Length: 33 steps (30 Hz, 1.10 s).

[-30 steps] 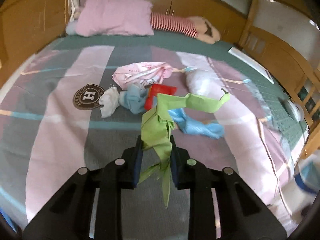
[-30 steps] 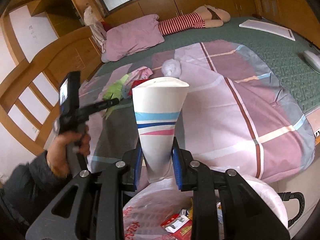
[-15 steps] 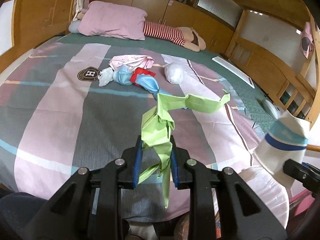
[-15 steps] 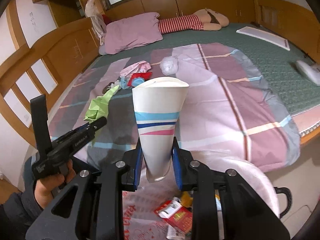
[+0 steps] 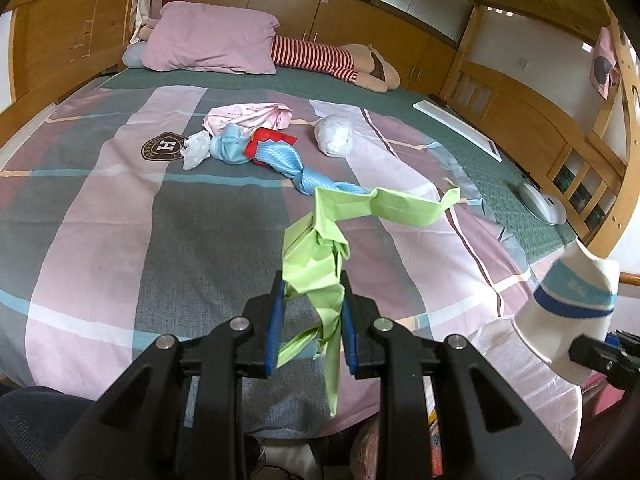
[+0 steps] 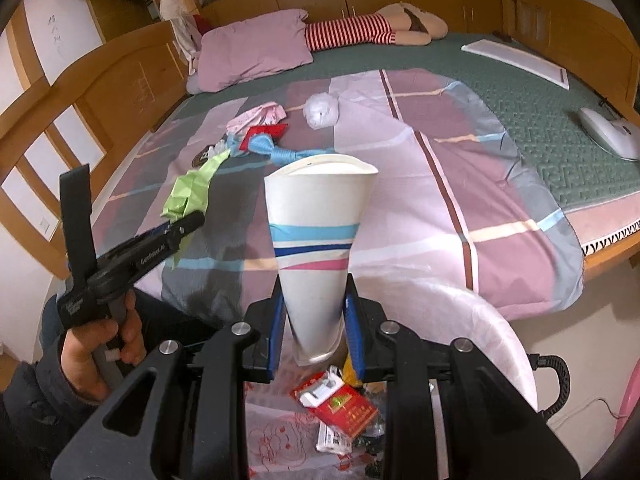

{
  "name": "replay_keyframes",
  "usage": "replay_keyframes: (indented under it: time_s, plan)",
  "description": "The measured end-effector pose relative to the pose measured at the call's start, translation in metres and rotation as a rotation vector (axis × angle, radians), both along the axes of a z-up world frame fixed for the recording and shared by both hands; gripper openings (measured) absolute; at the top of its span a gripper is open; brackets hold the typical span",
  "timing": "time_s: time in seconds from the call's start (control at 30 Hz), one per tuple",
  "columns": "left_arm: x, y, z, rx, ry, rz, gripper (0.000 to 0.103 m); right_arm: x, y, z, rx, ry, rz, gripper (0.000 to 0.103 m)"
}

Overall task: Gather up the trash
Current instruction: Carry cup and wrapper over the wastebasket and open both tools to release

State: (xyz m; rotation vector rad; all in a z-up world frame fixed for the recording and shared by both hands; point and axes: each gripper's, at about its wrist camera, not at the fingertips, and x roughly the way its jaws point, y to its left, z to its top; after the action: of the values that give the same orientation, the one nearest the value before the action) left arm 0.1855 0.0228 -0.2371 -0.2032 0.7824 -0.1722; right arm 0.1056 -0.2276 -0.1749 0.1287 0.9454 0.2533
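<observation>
Left tool (image 5: 312, 320) pinching crumpled green paper strip (image 5: 320, 256) above bed's near edge. Right tool (image 6: 314, 320) pinching flattened white paper cup (image 6: 316, 240) over white-lined trash bag (image 6: 480, 320) beside bed (image 6: 500, 240).

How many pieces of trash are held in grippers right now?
2. The crumpled green paper is clamped in the left gripper above the bed's edge; the squashed paper cup is clamped in the right gripper over the trash bag. Neither gripper's grip is hidden.
</observation>
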Motion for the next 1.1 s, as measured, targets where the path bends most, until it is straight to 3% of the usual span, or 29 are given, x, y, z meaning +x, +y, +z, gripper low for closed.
replay_keyframes:
  time_s: [0.2,0.3,0.33,0.37,0.43,0.6,0.73,0.83,0.93,1.0,1.03,1.07,1.1]
  plan:
    - [0.0,-0.002,0.0,0.001,-0.003,-0.017,0.025,-0.015,-0.018,-0.016,-0.034,0.1,-0.009,0.028]
    - [0.0,-0.006,-0.002,-0.005,0.008,-0.039,0.025,-0.02,-0.015,-0.036,-0.118,0.199,0.023,0.035]
    - [0.0,-0.007,-0.002,-0.007,0.011,-0.048,0.025,-0.021,-0.014,-0.041,-0.138,0.215,0.032,0.041]
    - [0.0,-0.008,-0.003,-0.01,0.012,-0.057,0.025,-0.022,-0.014,-0.042,-0.143,0.213,0.029,0.054]
    - [0.0,-0.009,-0.003,-0.019,0.014,-0.076,0.025,-0.024,-0.015,-0.033,-0.12,0.163,0.001,0.069]
    - [-0.002,-0.018,-0.006,-0.092,0.037,-0.17,0.025,-0.028,-0.038,0.004,0.018,-0.014,-0.126,0.076]
    - [-0.01,-0.035,-0.004,-0.184,0.033,-0.347,0.025,-0.035,-0.067,0.026,0.143,-0.144,-0.27,0.078]
    - [-0.025,-0.06,0.0,-0.223,0.033,-0.554,0.026,-0.038,-0.082,0.034,0.173,-0.199,-0.353,0.078]
    - [-0.052,-0.093,0.004,-0.241,0.027,-0.828,0.028,-0.038,-0.095,0.035,0.193,-0.209,-0.406,0.08]
    - [-0.068,-0.107,0.006,-0.227,0.021,-0.944,0.035,-0.036,-0.1,0.03,0.214,-0.186,-0.424,0.08]
    - [-0.075,-0.115,0.006,-0.204,0.017,-0.989,0.05,-0.036,-0.103,0.026,0.229,-0.172,-0.433,0.08]
    - [-0.079,-0.119,0.005,-0.177,0.011,-0.999,0.073,-0.035,-0.105,0.024,0.242,-0.159,-0.44,0.08]
    - [-0.082,-0.121,0.004,-0.157,0.005,-0.992,0.081,-0.034,-0.106,0.021,0.255,-0.143,-0.446,0.08]
